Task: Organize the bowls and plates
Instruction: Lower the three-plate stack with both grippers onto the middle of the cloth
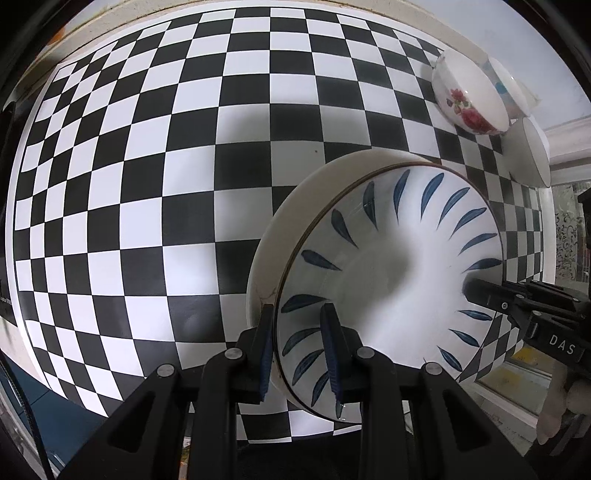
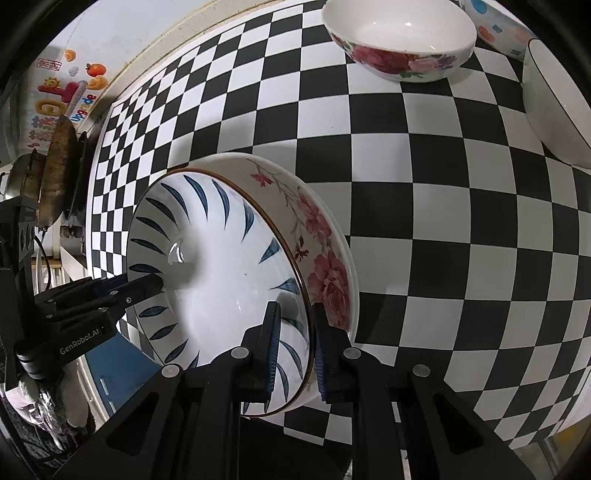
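A blue-leaf bowl (image 1: 406, 266) sits nested in a white plate with pink flowers (image 1: 295, 206) on the checkered table. My left gripper (image 1: 301, 343) is shut on the near rim of the stack, one finger outside, one inside the bowl. In the right wrist view my right gripper (image 2: 295, 339) is shut on the opposite rim of the same bowl (image 2: 221, 266) and floral plate (image 2: 325, 258). Each gripper shows in the other's view, the right in the left wrist view (image 1: 480, 291) and the left in the right wrist view (image 2: 147, 284).
A rose-pattern bowl (image 2: 399, 40), a dotted bowl (image 2: 491, 26) and a white bowl with a dark rim (image 2: 554, 103) stand at the far right of the checkered tablecloth (image 2: 443, 221). A pan (image 2: 59, 166) sits beyond the table's left edge.
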Demonstrator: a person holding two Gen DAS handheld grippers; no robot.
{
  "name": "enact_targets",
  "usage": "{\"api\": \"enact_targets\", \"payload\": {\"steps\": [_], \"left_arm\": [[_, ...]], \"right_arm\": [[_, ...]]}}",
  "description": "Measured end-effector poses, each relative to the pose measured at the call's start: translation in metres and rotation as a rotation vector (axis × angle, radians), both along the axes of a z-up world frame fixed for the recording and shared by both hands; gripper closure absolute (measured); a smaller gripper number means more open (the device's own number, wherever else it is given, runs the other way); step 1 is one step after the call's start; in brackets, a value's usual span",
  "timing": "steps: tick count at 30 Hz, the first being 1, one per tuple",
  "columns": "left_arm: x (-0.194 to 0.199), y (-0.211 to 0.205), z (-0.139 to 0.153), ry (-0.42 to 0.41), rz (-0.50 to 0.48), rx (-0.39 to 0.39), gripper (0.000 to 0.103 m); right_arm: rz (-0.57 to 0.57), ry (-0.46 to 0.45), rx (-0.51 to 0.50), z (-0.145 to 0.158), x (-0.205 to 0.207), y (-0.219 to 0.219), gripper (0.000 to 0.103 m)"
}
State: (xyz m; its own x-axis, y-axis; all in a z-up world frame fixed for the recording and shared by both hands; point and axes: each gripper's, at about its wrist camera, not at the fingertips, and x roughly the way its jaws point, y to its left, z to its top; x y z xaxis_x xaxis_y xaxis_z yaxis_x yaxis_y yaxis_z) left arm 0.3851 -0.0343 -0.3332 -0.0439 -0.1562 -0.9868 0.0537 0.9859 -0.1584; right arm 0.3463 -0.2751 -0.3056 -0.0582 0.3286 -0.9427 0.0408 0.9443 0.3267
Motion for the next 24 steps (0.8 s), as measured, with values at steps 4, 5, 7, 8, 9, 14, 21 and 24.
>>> {"api": "enact_targets", "payload": {"steps": [4,5,7,8,9,14,21,24], "left_arm": [[-0.001,-0.003,-0.005,0.004,0.005,0.004,0.081],[-0.001,-0.005,-0.005,0.004,0.004,0.006,0.081],[-0.002,-0.009,-0.007,-0.002,-0.003,0.018,0.081],[-0.002,-0.011,-0.007,-0.003,-0.005,0.021,0.081],[-0.002,-0.012,-0.008,-0.003,-0.005,0.024,0.081],[-0.004,-0.017,-0.013,0.005,0.003,0.019,0.081],[-0.007,-0.013,-0.016,0.007,0.034,0.001,0.081],[-0.009,-0.01,-0.015,0.002,0.041,0.002,0.081]], "right_arm": [[-0.001,0.004,-0.008,-0.003,-0.001,0.004,0.084],[-0.003,0.003,-0.01,-0.004,0.0,0.004,0.084],[-0.002,-0.005,-0.021,-0.004,0.0,0.006,0.084],[-0.001,-0.006,-0.025,-0.005,0.0,0.007,0.084],[0.001,-0.005,-0.029,-0.005,0.0,0.007,0.084],[0.01,-0.011,-0.053,-0.006,-0.001,0.008,0.084],[-0.016,-0.019,-0.071,-0.005,0.0,0.008,0.082],[-0.021,-0.025,-0.087,-0.004,-0.002,0.008,0.082]]}}
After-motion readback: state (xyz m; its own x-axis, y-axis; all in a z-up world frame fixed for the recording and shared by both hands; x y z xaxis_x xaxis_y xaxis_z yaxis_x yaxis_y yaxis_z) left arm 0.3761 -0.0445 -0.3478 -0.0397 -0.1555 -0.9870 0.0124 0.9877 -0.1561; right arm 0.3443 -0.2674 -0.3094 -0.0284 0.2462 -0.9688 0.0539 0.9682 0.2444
